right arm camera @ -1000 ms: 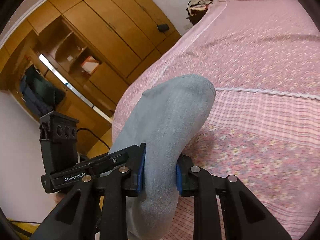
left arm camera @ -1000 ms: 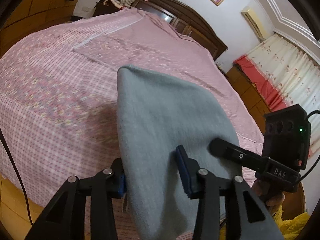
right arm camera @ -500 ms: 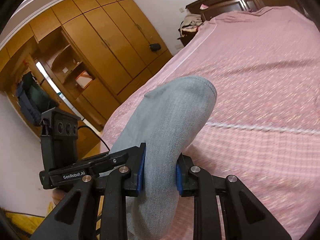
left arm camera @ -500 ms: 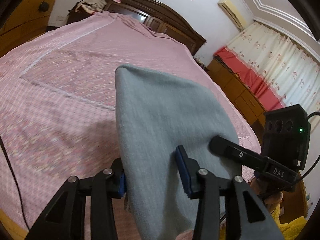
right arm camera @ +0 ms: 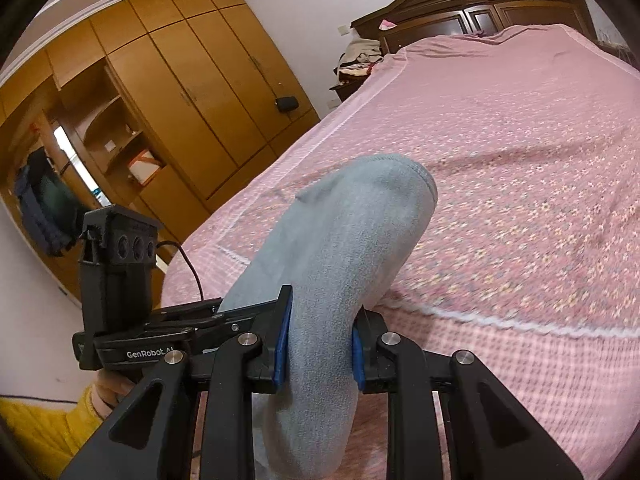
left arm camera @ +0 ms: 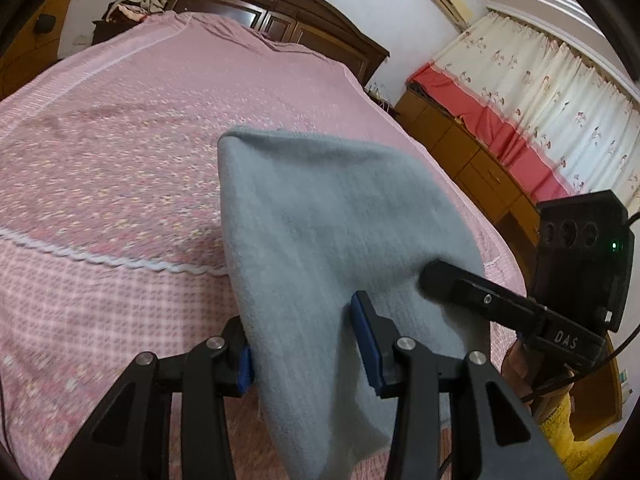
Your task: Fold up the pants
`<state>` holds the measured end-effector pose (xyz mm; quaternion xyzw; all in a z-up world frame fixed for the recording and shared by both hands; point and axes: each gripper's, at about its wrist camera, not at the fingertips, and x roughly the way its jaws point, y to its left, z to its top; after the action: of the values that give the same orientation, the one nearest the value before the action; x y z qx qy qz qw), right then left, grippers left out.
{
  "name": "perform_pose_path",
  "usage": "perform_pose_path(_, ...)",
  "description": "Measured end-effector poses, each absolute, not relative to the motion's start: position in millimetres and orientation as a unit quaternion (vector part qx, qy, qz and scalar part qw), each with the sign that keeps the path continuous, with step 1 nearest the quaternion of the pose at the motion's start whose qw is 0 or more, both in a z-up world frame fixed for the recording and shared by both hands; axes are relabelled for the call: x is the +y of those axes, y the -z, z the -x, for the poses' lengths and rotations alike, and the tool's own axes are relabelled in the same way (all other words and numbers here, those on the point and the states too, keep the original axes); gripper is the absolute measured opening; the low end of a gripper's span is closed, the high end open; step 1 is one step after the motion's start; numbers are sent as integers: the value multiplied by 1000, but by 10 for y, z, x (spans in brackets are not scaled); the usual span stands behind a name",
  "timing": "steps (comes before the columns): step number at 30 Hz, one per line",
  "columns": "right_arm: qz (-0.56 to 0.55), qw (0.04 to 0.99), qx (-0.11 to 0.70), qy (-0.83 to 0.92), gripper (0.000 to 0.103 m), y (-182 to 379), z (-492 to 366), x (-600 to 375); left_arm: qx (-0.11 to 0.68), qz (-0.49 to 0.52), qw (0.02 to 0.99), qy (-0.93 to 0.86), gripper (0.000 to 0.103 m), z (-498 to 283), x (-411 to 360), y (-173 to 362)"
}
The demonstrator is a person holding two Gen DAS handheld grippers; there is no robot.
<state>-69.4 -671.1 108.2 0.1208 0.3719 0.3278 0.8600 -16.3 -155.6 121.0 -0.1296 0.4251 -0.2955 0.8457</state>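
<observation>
The grey fleece pants (left arm camera: 320, 240) are held up off the bed between both grippers. My left gripper (left arm camera: 306, 344) is shut on the pants, with cloth bulging up and forward over the fingers. My right gripper (right arm camera: 320, 340) is shut on the pants (right arm camera: 344, 256) too, and the cloth arches up from its blue pads. In the left wrist view the right gripper (left arm camera: 520, 308) pinches the same cloth at the right. In the right wrist view the left gripper (right arm camera: 168, 336) is at the left. How the pants hang below is hidden.
A pink patterned bedspread (left arm camera: 120, 168) covers the large bed under the pants. A dark wooden headboard (left arm camera: 280, 12) is at the far end. Wooden wardrobes (right arm camera: 180, 92) stand to the left of the bed. Low cabinets and curtains (left arm camera: 520, 120) are to the right.
Both grippers have moved forward over the bed with the pants still held. The bed's white trim line now lies close below the cloth. The grips have not changed.
</observation>
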Motion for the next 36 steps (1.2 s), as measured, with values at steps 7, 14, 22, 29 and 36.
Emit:
perform_pose_path(7,-128,858,387,-312,25,-829,409,-6904,433,119,840,306,43,-134,-1787,-1027)
perform_pose_path(14,-117,852,434,-267,27,-450,222,-6999,452,90,835,300,49,-375,-1921,-717)
perform_pose_path(22,-120,856,445,-236,36,-455,245,-7121,456,78,835,298,57,-399,-1899,-684)
perform_pose_path(29,-127,872,432,-190,36,-651,439,-7258,444,62,850,276,55,-146,-1727,-945)
perform_pose_path(36,-124,871,440,-177,36,-691,817,-7320,461,24,850,253,55,178,-1718,-978)
